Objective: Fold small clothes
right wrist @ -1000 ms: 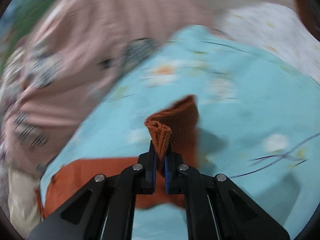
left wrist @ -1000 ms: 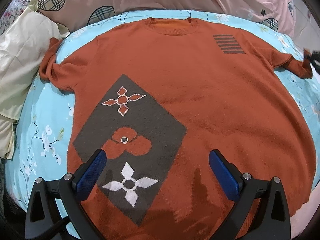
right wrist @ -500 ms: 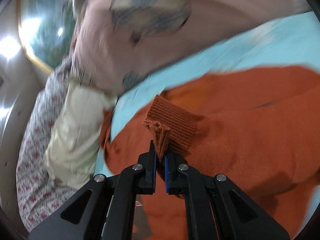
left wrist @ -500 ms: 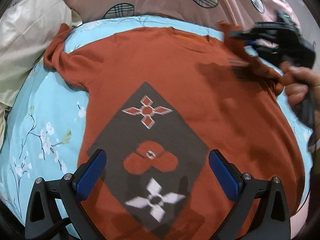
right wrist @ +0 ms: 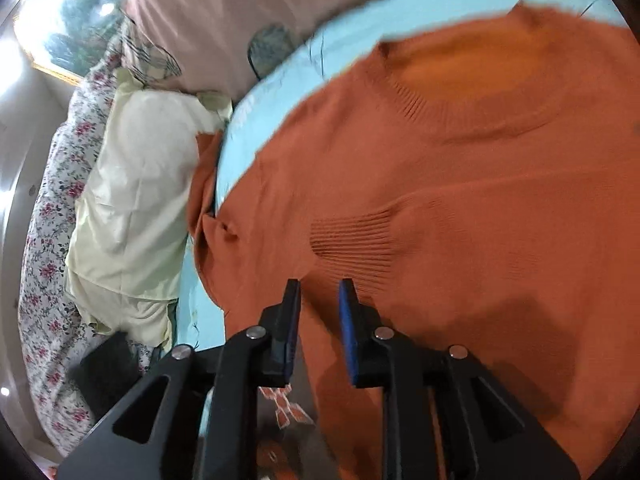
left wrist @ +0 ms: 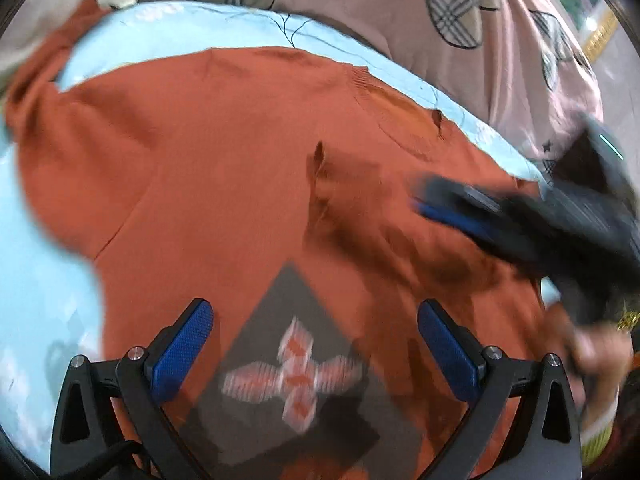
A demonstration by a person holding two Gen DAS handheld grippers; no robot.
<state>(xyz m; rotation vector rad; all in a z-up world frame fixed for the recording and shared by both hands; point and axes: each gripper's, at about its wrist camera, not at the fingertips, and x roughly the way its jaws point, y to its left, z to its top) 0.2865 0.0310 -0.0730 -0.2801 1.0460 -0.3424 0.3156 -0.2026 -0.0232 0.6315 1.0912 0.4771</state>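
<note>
An orange knit sweater (left wrist: 224, 152) lies face up on the light blue sheet (left wrist: 44, 272), its grey diamond patch (left wrist: 296, 312) near my left gripper. One sleeve is folded across the chest, and its ribbed cuff (right wrist: 352, 236) rests flat on the body. My right gripper (right wrist: 320, 286) hovers just short of that cuff. Its jaws are opening and nothing is between the pads. In the left wrist view the right gripper (left wrist: 436, 200) comes in blurred from the right. My left gripper (left wrist: 314, 312) stands wide open above the patch, holding nothing. The other sleeve (right wrist: 206, 200) lies bunched at the sheet's edge.
A pink quilt with plaid hearts (left wrist: 360, 4) lies beyond the neckline. A cream cloth (right wrist: 136, 200) and flowered bedding (right wrist: 48, 248) lie beside the bunched sleeve. A person's hand (left wrist: 592, 344) holds the right gripper at the right edge.
The right gripper carried the cuff over onto the sweater's chest and let it go, its jaws parting. The left gripper slid up the sweater toward the neckline.
</note>
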